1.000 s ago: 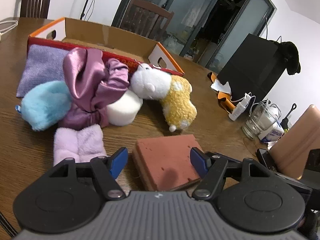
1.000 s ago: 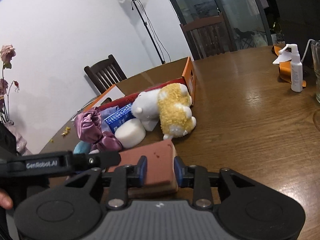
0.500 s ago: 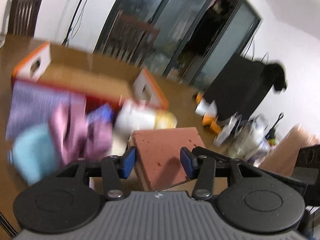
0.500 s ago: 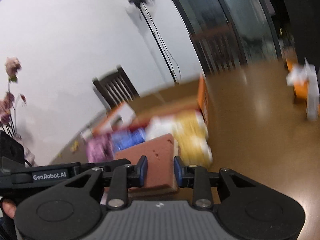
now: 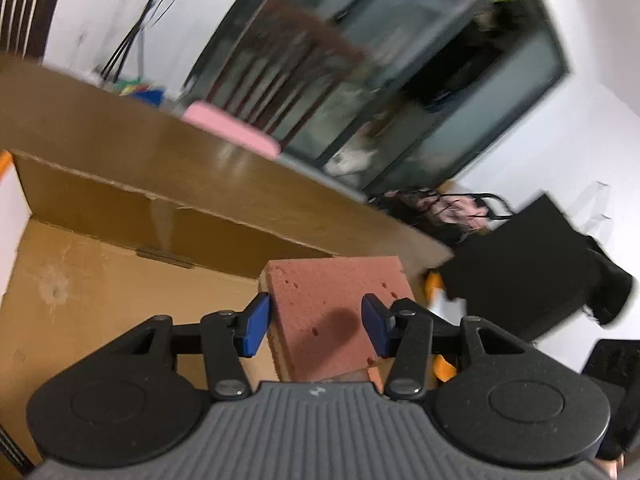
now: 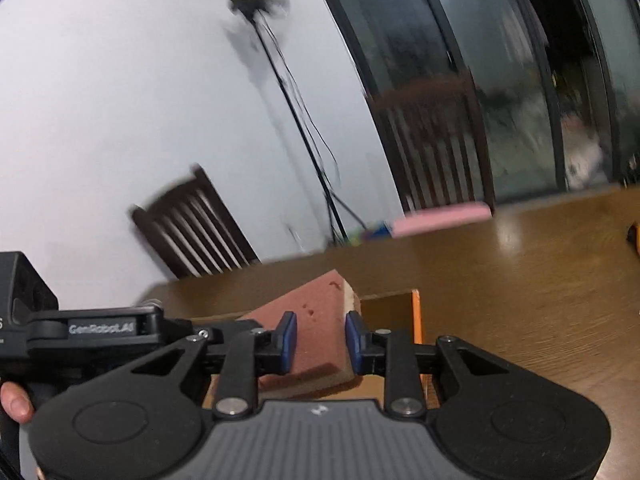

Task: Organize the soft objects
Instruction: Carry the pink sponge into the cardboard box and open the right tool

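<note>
A red-brown sponge block hangs in the air over the open cardboard box, held from two sides. My left gripper is shut on it, with its blue pads pressing the block's edges. In the right wrist view my right gripper pinches one end of the sponge, and its jaws are closing further. The left gripper's body shows just to the left, with a person's thumb on it. The box's orange edge lies just beyond the sponge. The other soft objects are out of view.
The box stands on a brown wooden table. Dark wooden chairs stand behind it, one with a pink cushion. A light stand leans by the white wall. A black object stands on the right.
The left jaws narrowed onto the sponge. Both grippers lifted it off the table and carried it over the box. The pile of plush toys and cloths has dropped out of both views.
</note>
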`<state>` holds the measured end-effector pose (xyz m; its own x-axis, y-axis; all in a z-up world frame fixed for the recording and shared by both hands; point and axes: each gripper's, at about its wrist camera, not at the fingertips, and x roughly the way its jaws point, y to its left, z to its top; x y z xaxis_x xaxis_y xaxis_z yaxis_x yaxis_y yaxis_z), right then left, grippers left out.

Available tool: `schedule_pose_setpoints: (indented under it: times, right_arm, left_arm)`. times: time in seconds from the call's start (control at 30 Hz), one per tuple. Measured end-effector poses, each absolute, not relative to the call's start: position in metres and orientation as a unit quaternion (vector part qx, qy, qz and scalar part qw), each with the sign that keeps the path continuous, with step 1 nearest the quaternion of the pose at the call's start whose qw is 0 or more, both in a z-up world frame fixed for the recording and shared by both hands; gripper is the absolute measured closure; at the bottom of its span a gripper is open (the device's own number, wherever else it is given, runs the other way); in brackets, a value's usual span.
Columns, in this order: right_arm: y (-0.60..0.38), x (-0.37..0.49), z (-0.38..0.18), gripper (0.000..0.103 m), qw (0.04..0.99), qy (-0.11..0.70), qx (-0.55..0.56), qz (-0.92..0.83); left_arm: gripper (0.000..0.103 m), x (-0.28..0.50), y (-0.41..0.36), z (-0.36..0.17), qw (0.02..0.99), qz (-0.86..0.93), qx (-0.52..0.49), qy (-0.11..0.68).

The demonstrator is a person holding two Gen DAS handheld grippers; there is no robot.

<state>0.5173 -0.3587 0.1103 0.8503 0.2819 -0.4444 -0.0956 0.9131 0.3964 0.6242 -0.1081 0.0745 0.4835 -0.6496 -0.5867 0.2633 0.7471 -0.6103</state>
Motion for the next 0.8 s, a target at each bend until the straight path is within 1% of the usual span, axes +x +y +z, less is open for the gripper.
schedule_pose_setpoints:
  times: [0.1, 0.17, 0.23, 0.27, 0.37, 0.5, 0.6, 0.67, 0.73, 0.8]
  right_arm:
    - [-0.347, 0.559, 0.089, 0.078, 0.939, 0.298, 0.153, 0.076]
    - [-0.336, 0.572, 0.082, 0.078, 0.94, 0.309, 0.127, 0.063]
    - [-0.325, 0.58, 0.073, 0.076, 0.945, 0.31, 0.096, 0.046]
    - [-0.322, 0.583, 0.071, 0.076, 0.946, 0.311, 0.085, 0.041]
    - [-0.31, 0.59, 0.063, 0.077, 0.945, 0.321, 0.061, 0.033]
    - [-0.308, 0.586, 0.063, 0.075, 0.95, 0.307, 0.05, 0.025]
    - [-0.313, 0.574, 0.079, 0.073, 0.956, 0.288, 0.053, 0.025]
    - [-0.32, 0.561, 0.094, 0.067, 0.96, 0.274, 0.057, 0.03]
    - [-0.323, 0.542, 0.111, 0.065, 0.964, 0.257, 0.055, 0.034]
    - [-0.324, 0.519, 0.127, 0.063, 0.968, 0.242, 0.049, 0.04]
  left_arm:
    - [0.053, 0.658, -0.115, 0.048, 0.821, -0.249, -0.223, 0.463]
    - [0.053, 0.67, -0.118, 0.038, 0.818, -0.239, -0.223, 0.473]
    - [0.042, 0.676, -0.121, 0.034, 0.823, -0.236, -0.211, 0.472]
    - [0.034, 0.677, -0.123, 0.033, 0.828, -0.236, -0.204, 0.467]
    - [0.033, 0.67, -0.132, 0.035, 0.838, -0.243, -0.177, 0.455]
    - [0.031, 0.653, -0.131, 0.048, 0.848, -0.251, -0.166, 0.437]
    - [0.031, 0.637, -0.119, 0.07, 0.859, -0.25, -0.165, 0.415]
    - [0.03, 0.622, -0.109, 0.088, 0.87, -0.25, -0.162, 0.394]
    - [0.028, 0.606, -0.098, 0.108, 0.882, -0.247, -0.157, 0.37]
    - [0.024, 0.584, -0.083, 0.131, 0.893, -0.246, -0.153, 0.345]
